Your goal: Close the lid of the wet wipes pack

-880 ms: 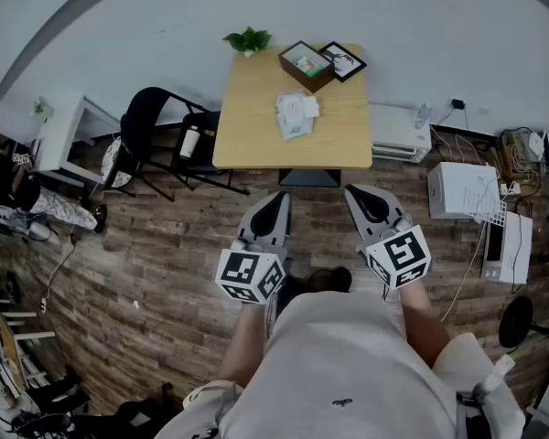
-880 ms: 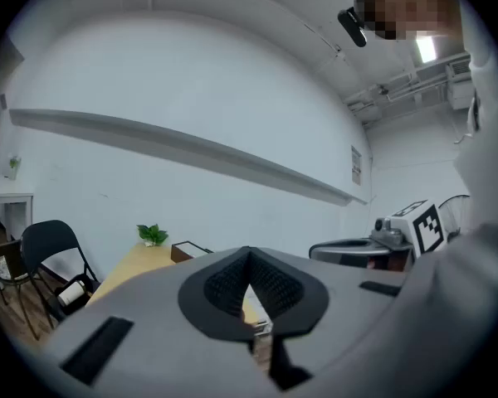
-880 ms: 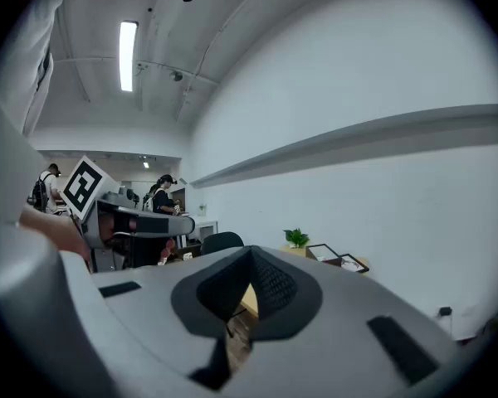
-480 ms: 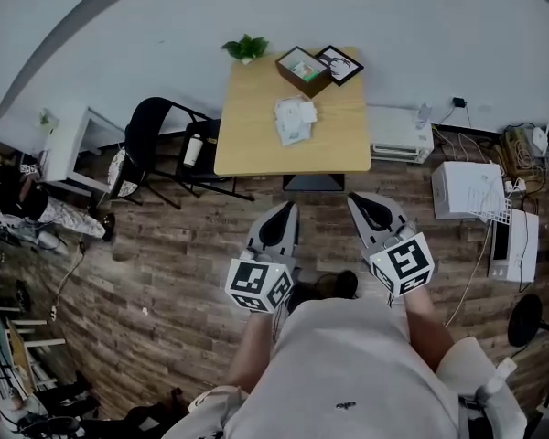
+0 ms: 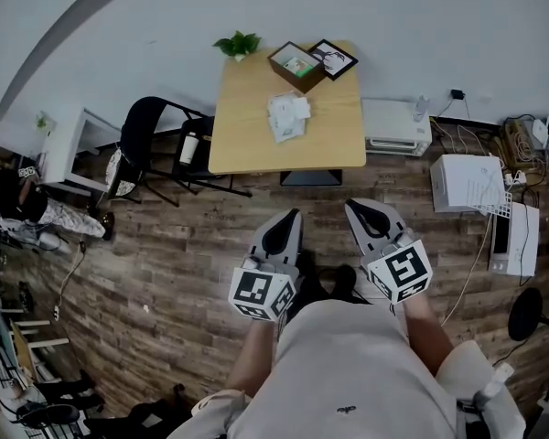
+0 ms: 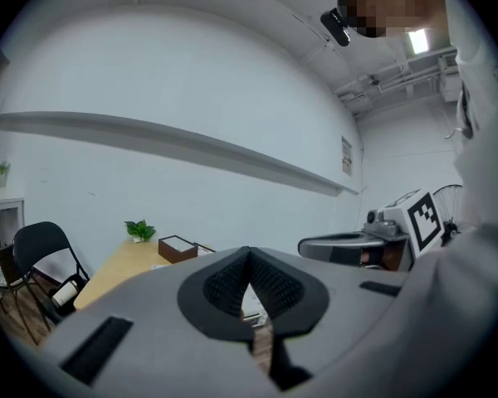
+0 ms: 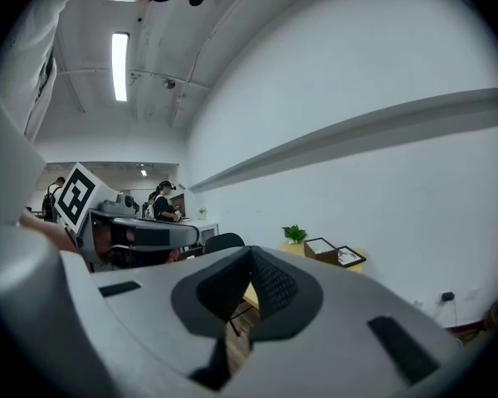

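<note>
The wet wipes pack (image 5: 286, 116) lies on a light wooden table (image 5: 247, 144) by the far wall, pale and flat, too small to tell how its lid stands. My left gripper (image 5: 283, 222) and right gripper (image 5: 361, 212) hover over the plank floor well short of the table, side by side, both shut with nothing between the pads. In the left gripper view the closed tips (image 6: 249, 251) point at the table (image 6: 120, 265). The right gripper view shows its closed tips (image 7: 251, 251) with the table (image 7: 311, 251) ahead.
On the table stand a potted plant (image 5: 237, 44), a brown box (image 5: 293, 63) and a framed picture (image 5: 334, 58). A black folding chair (image 5: 156, 140) is left of the table. White boxes and cables (image 5: 476, 190) lie at right, a white heater (image 5: 395, 126) near the wall.
The table sits a little higher and farther in the head view, and both grippers have drifted slightly lower in frame. Both stay shut.
</note>
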### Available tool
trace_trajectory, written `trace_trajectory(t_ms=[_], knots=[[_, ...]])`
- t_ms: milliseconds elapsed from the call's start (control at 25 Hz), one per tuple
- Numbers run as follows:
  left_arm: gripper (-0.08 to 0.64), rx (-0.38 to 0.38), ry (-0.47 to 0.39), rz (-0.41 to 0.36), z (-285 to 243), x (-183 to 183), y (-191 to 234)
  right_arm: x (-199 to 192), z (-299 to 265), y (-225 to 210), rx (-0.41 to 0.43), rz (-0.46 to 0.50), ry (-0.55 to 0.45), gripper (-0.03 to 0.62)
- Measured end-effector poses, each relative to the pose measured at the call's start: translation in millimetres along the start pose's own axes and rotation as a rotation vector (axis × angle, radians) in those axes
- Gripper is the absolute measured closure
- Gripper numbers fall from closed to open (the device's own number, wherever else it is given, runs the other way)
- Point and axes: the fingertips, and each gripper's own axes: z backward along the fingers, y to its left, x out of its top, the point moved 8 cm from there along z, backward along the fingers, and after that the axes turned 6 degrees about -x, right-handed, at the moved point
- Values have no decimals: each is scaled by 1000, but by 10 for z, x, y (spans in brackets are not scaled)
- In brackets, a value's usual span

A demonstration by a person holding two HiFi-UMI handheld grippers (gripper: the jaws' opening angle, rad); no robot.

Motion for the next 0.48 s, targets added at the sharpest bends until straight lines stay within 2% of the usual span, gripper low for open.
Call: trace_trajectory(t_ms=[240,480], knots=[[554,-1,16,-17,-74,-44,32,-40,-58,-21,2,-3,15,595],[554,3,13,-18,-233,-59,261,-27,-286,-75,6,14,37,587]])
